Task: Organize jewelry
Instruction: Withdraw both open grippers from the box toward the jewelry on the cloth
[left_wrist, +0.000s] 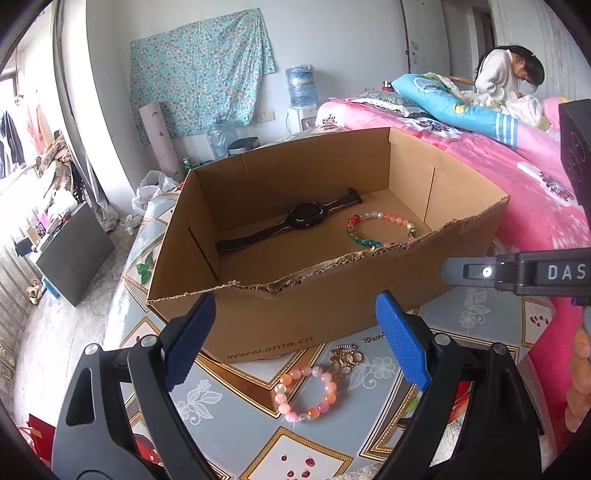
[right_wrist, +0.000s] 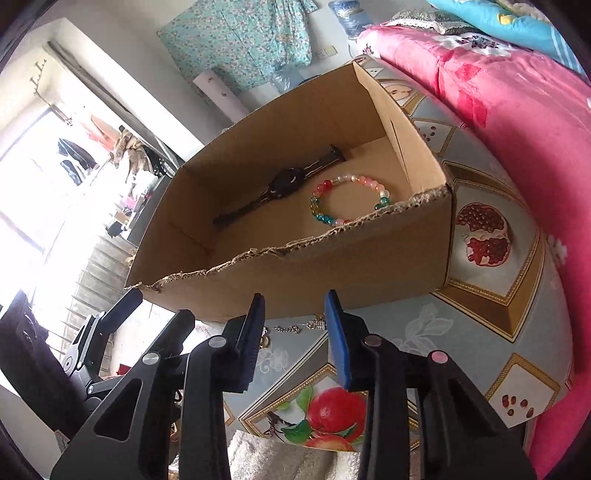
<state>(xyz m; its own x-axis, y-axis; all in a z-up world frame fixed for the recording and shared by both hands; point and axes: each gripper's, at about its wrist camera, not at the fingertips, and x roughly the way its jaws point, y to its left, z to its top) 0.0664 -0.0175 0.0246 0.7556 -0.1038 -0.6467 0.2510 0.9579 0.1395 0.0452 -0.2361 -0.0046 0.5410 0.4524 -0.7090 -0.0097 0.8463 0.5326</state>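
An open cardboard box (left_wrist: 295, 321) (right_wrist: 332, 266) stands on the table. Inside lie a black watch (left_wrist: 295, 218) (right_wrist: 284, 182) and a multicoloured bead bracelet (left_wrist: 380, 229) (right_wrist: 347, 199). A pink-orange bead bracelet (left_wrist: 306, 393) lies on the table before the box, between my left gripper's fingers. A gold chain piece (left_wrist: 347, 356) (right_wrist: 314, 326) lies beside it, against the box. My left gripper (left_wrist: 295, 339) is open and empty above the pink bracelet. My right gripper (right_wrist: 293, 336) is open and empty, just before the box's near wall; it also shows at the right edge of the left wrist view (left_wrist: 517, 273).
The table wears a fruit-patterned cloth (right_wrist: 491, 280). A bed with a pink quilt (left_wrist: 498, 177) runs along the right side. A person (left_wrist: 509, 74) sits at its far end. Clutter and a dark board (left_wrist: 74, 254) stand on the floor at the left.
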